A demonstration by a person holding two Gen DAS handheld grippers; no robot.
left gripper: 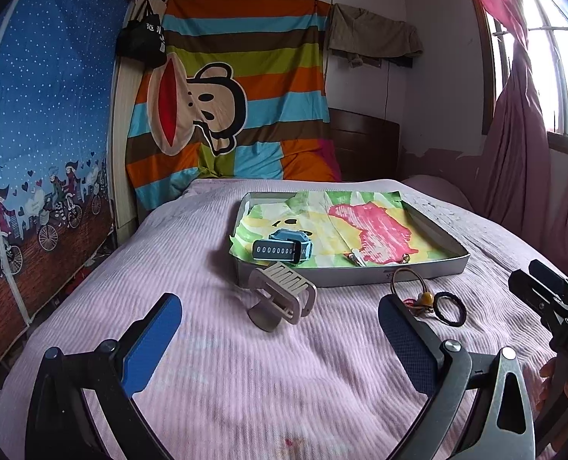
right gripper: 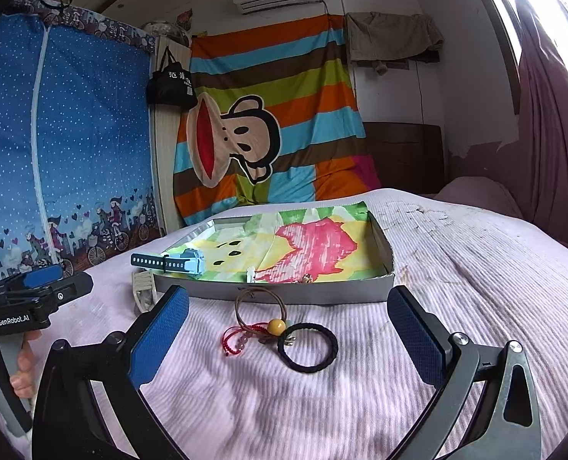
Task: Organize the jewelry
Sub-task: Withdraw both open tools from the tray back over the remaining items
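On the bed [left gripper: 207,364], the tray [left gripper: 418,272] already holds a blue watch [left gripper: 282,250] and two small pieces. A beige hair claw [left gripper: 280,299], black hair tie [right gripper: 307,347], beaded tie [right gripper: 263,312] and red bracelet [right gripper: 233,341] remain outside. Left gripper [left gripper: 280,339] and right gripper [right gripper: 288,335] are both wide-jawed, empty.

Pink bed [right gripper: 437,253]: tray [right gripper: 284,294], clip [left gripper: 282,296], hairbands [right gripper: 307,347]

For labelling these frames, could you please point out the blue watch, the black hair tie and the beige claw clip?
blue watch [left gripper: 284,249], left wrist view, on its strap.
black hair tie [right gripper: 307,347], right wrist view, on its band.
beige claw clip [left gripper: 284,295], left wrist view, on its teeth.
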